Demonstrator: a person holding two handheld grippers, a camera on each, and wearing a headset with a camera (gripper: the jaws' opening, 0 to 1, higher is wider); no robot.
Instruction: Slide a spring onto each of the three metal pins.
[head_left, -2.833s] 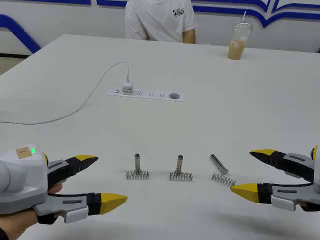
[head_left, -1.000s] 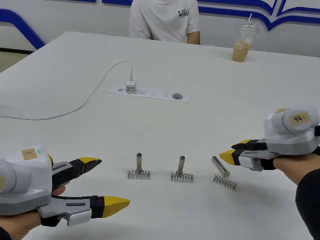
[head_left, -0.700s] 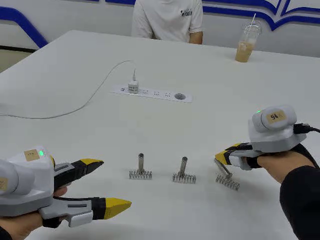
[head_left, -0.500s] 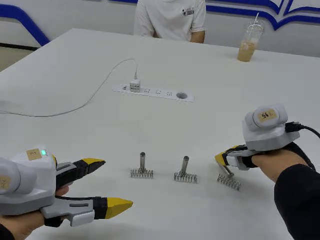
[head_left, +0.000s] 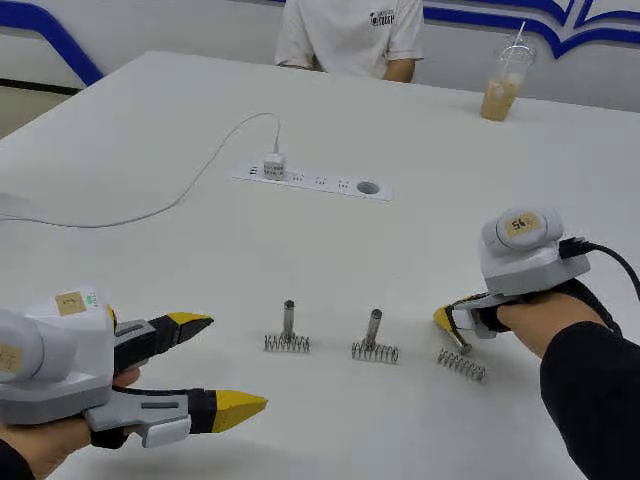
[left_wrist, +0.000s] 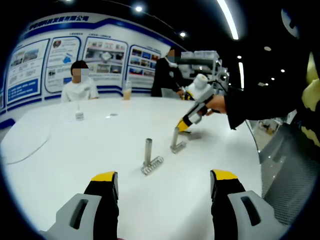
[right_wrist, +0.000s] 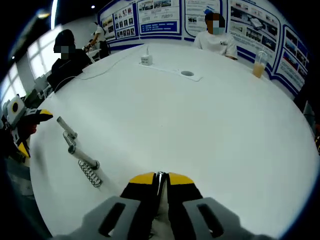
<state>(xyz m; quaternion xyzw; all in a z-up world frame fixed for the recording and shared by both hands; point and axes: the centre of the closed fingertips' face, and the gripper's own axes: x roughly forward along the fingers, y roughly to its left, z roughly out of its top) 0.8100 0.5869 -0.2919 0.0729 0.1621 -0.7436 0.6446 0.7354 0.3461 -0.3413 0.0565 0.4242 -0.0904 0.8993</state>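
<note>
Three metal pins sit in a row near the near edge of the desk (head_left: 150, 130). Left pin (head_left: 288, 316) and middle pin (head_left: 373, 326) stand upright. Left spring (head_left: 287, 343) and middle spring (head_left: 375, 352) each lie flat at the foot of their pin, not on it. Right pin (head_left: 457, 340) is tilted, with right spring (head_left: 462, 365) flat on the desk touching its low end. Right tool (head_left: 443, 318) has its jaws pressed together on the upper end of the right pin. Left tool (head_left: 215, 362) hangs by the near left corner, jaws wide apart and holding nothing, well apart from the pins. Mid-desk are a power strip (head_left: 310, 182) and a cable (head_left: 180, 195). A drink cup (head_left: 503, 85) and a seated person (head_left: 350, 35) are at the far edge.
</note>
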